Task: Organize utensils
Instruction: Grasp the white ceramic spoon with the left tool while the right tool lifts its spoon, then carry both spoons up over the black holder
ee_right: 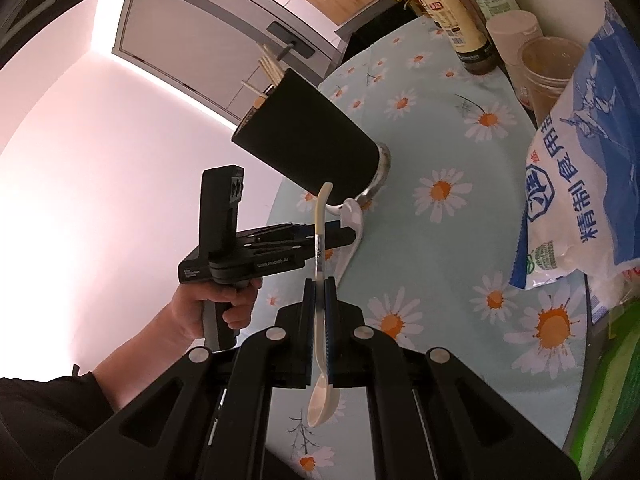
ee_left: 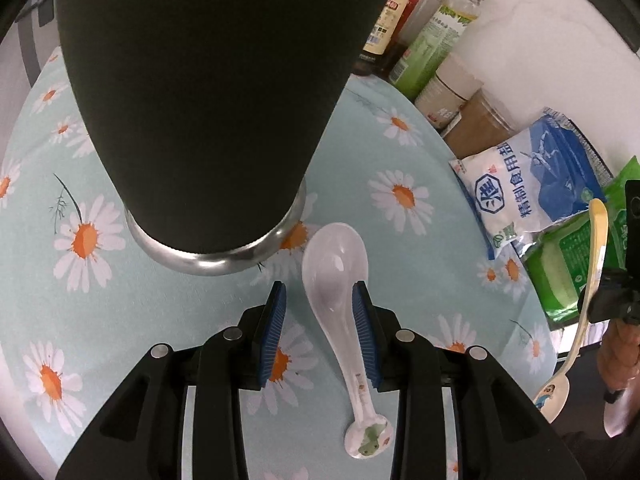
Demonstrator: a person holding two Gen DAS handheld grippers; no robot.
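A white ceramic spoon point(ee_left: 334, 280) lies flat on the daisy tablecloth point(ee_left: 400, 152), bowl toward the tall black utensil holder point(ee_left: 208, 100). My left gripper point(ee_left: 320, 292) hangs open over it. The spoon's neck sits between the blue pads, against the right pad and apart from the left one. My right gripper point(ee_right: 319, 284) is shut on the handle of a cream spoon point(ee_right: 318, 216), held in the air with its bowl hanging toward the camera. In the right wrist view the holder point(ee_right: 312, 152) holds several chopsticks point(ee_right: 268, 68), and the left gripper point(ee_right: 348, 236) is beside its base.
Sauce bottles point(ee_left: 440, 28), two jars point(ee_right: 548, 68), a blue-and-white salt bag point(ee_left: 532, 184) and a green packet point(ee_left: 568, 268) line the table's right side. The table edge point(ee_right: 276, 200) runs just left of the holder. A hand point(ee_right: 208, 308) grips the left tool's handle.
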